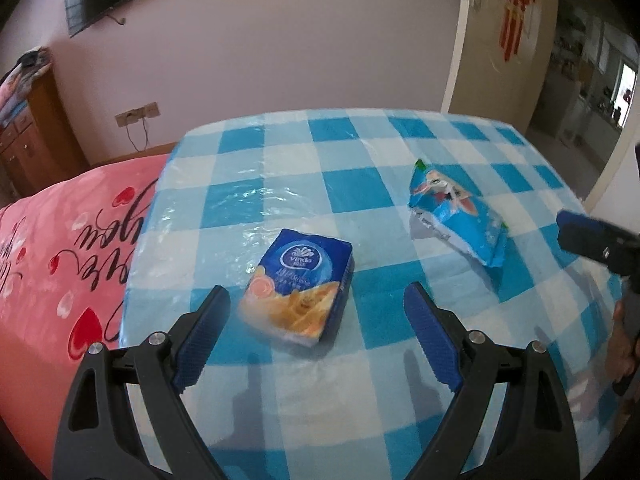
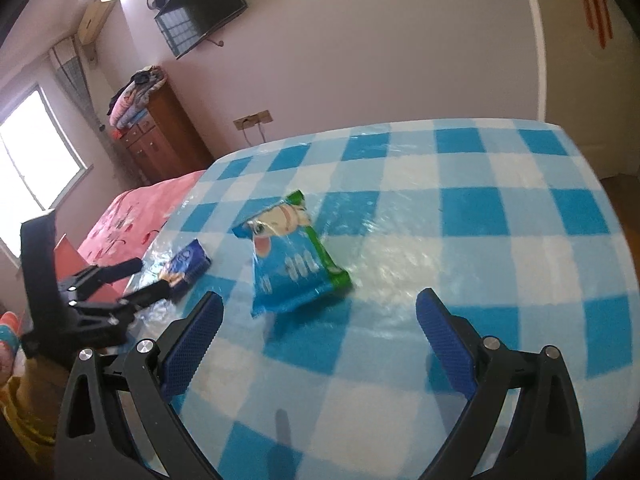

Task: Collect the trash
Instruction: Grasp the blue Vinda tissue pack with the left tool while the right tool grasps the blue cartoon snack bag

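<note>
On the blue-and-white checked table cover, under a glossy clear film, your two pieces of trash lie well apart: a blue tissue pack and a crumpled blue snack wrapper. Left wrist view: your left gripper is spread wide and holds nothing; the tissue pack lies flat just ahead of its blue-padded fingers, nearer the left one, with no contact visible. "Vinda" is legible in the oval logo on the pack; the smaller script beneath is too blurred to read. The wrapper shows a cartoon figure and a green end, its lettering illegible. At the right edge only a dark tip of your right gripper enters the frame, cut off by the border, with part of your hand below it. Right wrist view: your right gripper is likewise wide open and empty, the wrapper resting just beyond its fingertips, nearer the left finger. Your left gripper appears at the far left, its fingers straddling the tissue pack, which is partly hidden behind them. Beside the table, a pink bedspread carries black script, upside down and only partly readable. A dark screen hangs on the wall, and the red decoration on the door is blurred
</note>
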`<state>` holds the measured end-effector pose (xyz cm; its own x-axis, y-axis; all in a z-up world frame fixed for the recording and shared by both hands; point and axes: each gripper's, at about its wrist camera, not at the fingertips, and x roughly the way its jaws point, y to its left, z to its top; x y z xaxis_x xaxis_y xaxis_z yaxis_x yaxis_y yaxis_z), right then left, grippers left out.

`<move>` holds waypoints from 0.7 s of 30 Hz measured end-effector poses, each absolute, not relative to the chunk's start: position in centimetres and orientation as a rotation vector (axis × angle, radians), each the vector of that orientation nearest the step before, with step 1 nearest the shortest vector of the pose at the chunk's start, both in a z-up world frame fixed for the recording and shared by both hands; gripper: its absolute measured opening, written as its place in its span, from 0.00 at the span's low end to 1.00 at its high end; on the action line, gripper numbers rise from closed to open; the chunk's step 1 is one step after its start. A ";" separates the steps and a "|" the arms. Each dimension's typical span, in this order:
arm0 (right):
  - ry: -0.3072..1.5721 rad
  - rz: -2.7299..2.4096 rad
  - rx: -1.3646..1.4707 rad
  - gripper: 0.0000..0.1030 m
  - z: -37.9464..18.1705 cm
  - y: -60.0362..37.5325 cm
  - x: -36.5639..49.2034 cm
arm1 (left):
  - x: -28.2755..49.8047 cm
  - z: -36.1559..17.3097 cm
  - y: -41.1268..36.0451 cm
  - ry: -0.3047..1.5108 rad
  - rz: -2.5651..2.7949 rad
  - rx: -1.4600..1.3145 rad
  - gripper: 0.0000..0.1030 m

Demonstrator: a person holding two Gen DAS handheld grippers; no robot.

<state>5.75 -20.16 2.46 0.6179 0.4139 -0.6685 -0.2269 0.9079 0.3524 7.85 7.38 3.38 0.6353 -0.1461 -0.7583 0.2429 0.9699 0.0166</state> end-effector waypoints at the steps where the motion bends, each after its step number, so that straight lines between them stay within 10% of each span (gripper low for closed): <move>1: 0.830 0.383 0.244 0.93 2.5 -19.9 6.2 | 8.3 3.1 7.4 0.859 -0.223 0.125 0.86; 21: 0.892 0.431 0.123 0.93 0.6 -15.0 12.0 | 12.0 0.8 7.7 0.941 -0.247 0.088 0.86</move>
<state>11.97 -15.00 0.63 0.5488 0.4134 -0.7266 -0.3126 0.9076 0.2803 11.98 7.65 0.82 0.5636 -0.1714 -0.8081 0.2473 0.9684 -0.0329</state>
